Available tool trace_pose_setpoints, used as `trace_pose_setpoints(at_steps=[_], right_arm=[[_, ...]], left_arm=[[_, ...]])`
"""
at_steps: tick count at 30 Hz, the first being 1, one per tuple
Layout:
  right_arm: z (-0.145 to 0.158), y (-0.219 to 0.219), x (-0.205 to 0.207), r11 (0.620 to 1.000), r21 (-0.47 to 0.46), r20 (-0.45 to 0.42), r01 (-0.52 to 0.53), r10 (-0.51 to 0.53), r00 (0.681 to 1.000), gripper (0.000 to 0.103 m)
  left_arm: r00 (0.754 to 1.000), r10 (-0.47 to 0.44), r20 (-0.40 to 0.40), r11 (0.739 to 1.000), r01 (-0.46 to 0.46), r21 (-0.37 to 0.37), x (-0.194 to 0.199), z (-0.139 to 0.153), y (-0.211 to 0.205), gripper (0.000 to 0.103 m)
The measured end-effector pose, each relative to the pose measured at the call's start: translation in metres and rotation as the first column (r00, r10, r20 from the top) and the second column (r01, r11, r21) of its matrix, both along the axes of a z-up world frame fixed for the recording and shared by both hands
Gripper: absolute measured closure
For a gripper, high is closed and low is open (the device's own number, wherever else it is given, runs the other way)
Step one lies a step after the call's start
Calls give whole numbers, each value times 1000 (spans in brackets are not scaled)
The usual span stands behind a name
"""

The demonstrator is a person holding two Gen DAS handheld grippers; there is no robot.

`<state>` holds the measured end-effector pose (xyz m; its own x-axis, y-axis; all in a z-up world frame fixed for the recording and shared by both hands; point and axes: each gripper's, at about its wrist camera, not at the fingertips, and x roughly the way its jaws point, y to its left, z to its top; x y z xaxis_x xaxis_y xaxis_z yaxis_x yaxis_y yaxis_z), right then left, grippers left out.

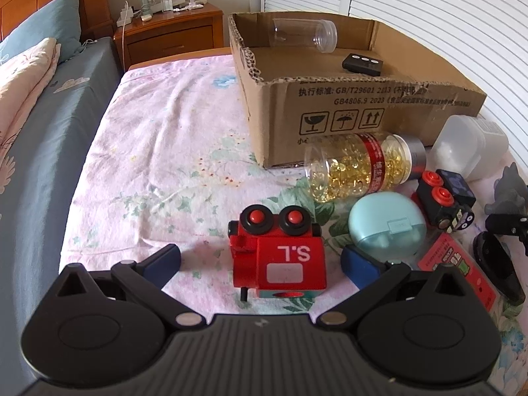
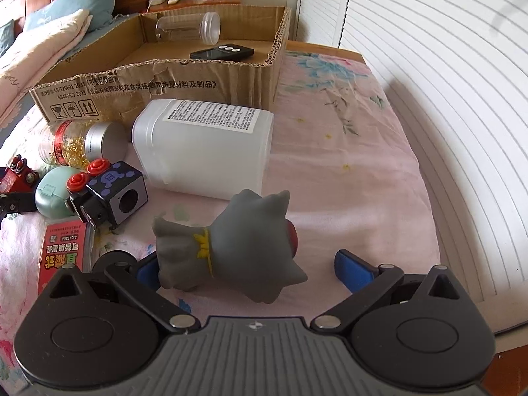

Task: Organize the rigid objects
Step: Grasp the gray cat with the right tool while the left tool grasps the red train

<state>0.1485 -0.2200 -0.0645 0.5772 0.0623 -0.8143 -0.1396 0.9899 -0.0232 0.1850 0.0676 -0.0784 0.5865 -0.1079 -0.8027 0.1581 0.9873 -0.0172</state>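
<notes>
Left gripper (image 1: pixel 260 262) released, fingers either side of red toy block (image 1: pixel 279 257) on bed (image 1: pixel 148 151). Right gripper (image 2: pixel 254 269) released around grey figurine (image 2: pixel 231 247). Cardboard box (image 1: pixel 330 109) beyond, holding clear jar (image 1: pixel 305 34) and black remote (image 1: pixel 362 64). White container (image 2: pixel 204 148), capsule bottle (image 1: pixel 359 166), teal case (image 1: pixel 386 226) alongside.

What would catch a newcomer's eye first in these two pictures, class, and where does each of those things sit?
Probably the red toy train marked "S.L", standing on the floral sheet between the open fingers of the left gripper. Next, the grey figure lying on its side between the open fingers of the right gripper. Behind both stands the cardboard box, holding a clear jar and a black remote.
</notes>
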Motion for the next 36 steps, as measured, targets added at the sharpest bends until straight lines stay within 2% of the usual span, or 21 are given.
trace_pose_setpoints(at_steps=[13, 20, 28, 34, 36], right_arm=[[-1, -1, -1, 1000, 5, 35, -23, 23, 999, 0], [-2, -1, 0, 1000, 7, 43, -28, 28, 999, 0], [-1, 5, 3, 998, 9, 28, -64, 63, 998, 0], [4, 10, 3, 996, 12, 35, -89, 89, 995, 11], [5, 10, 3, 996, 14, 37, -93, 92, 995, 12]], left_arm=[[999, 41, 3, 999, -41, 2, 1, 0, -3, 0], [999, 30, 13, 999, -30, 18, -4, 2, -8, 1], [1000, 6, 19, 1000, -6, 19, -8, 5, -11, 10], [1000, -1, 22, 1000, 1, 2, -6, 7, -10, 27], [1000, -14, 22, 1000, 14, 3, -6, 8, -12, 32]])
